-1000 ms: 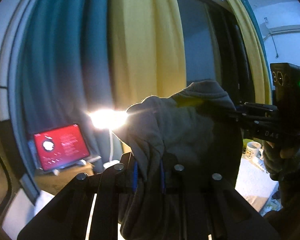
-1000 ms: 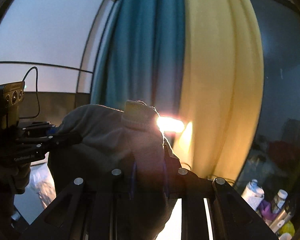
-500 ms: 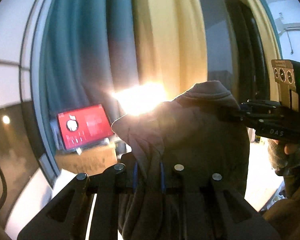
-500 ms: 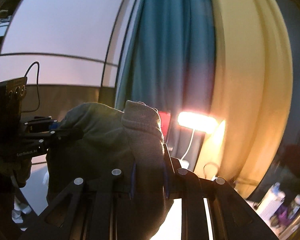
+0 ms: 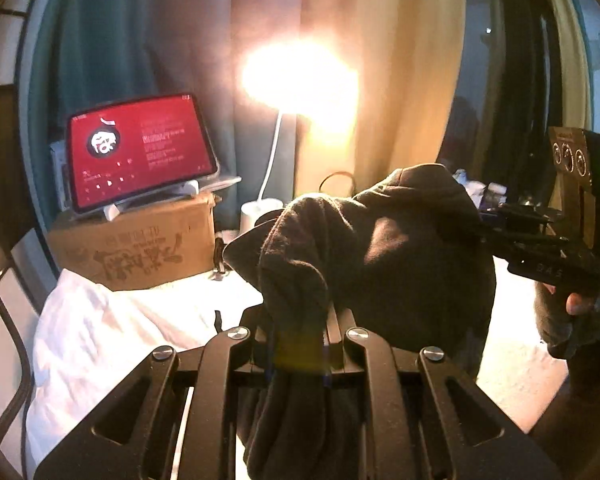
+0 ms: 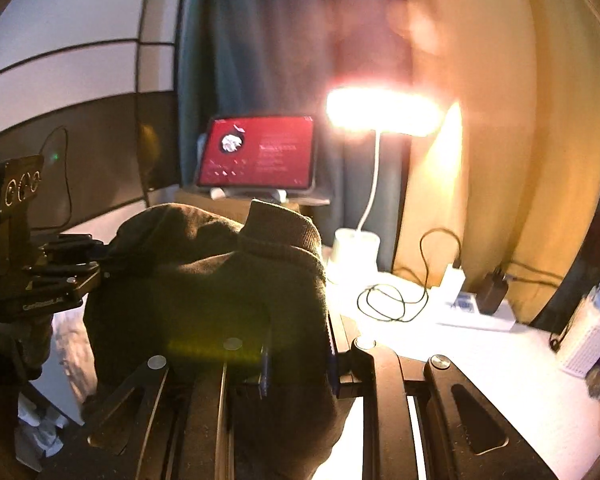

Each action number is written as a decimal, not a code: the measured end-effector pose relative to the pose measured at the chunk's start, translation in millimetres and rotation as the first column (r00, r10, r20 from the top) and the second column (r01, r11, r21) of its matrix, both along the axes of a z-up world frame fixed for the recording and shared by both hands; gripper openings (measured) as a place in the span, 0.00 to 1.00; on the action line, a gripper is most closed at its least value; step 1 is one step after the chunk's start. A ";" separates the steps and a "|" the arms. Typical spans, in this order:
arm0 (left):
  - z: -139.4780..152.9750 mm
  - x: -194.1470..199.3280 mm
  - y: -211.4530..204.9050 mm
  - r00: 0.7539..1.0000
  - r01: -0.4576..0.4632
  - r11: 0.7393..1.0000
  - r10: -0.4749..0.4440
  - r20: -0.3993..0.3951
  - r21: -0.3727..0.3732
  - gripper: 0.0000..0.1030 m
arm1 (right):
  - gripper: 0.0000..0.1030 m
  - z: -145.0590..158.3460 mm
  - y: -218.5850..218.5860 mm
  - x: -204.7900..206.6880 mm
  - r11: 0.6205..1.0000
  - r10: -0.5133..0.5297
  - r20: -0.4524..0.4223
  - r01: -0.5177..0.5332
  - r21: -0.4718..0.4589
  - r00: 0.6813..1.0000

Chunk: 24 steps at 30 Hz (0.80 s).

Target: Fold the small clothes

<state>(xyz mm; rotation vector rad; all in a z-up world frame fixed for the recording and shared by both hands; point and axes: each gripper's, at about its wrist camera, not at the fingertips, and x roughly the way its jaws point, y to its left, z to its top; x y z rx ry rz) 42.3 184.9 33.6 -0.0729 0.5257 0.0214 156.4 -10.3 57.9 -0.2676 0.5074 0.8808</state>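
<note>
**Fold status: garment lifted, no crease set**

While both grippers hold the dark garment (image 5: 384,264) in the air, I judge the fold as barely begun. My left gripper (image 5: 298,344) is clamped on one bunched edge; my right gripper (image 6: 296,360) is clamped on the opposite edge, next to the ribbed cuff (image 6: 280,228). The cloth sags between them in a loose hump, in front of the desk lamp (image 5: 300,76) and clear of the white surface (image 5: 112,320) below the lamp. I see no flat layer and no finished crease. Remaining, by my estimate: lower the garment onto the surface in front of the lamp, spread it, fold it over and release both grips.
</note>
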 end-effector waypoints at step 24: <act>-113.3 104.4 49.5 0.959 -0.052 0.990 0.014 -0.283 -0.127 0.15 | 0.21 -137.3 51.0 127.7 0.986 -0.094 -0.285 0.050 -0.158 0.954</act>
